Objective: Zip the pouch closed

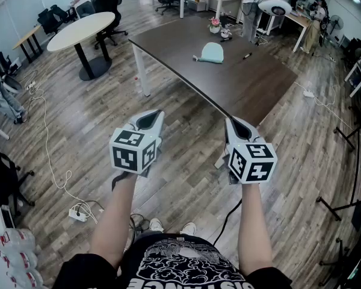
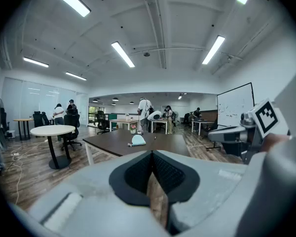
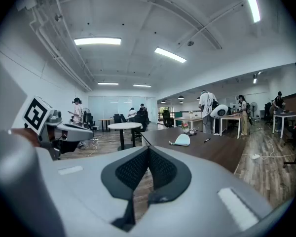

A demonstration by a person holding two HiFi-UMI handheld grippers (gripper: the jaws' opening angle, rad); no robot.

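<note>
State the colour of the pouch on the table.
Pale mint-green dome-shaped pouch; head view shows it best.

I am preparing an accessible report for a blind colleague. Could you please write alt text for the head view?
A person holds the left gripper and the right gripper out over a wooden floor, both with jaws shut and empty. Ahead, a light blue pouch lies on a dark table, far from both.

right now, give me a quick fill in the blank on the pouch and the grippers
The pouch lies ___ the dark table.
The left gripper and the right gripper are both ___, with nothing held.
In the head view, the pen lies to the pouch's ___.
Missing words: on; shut; right.
</note>
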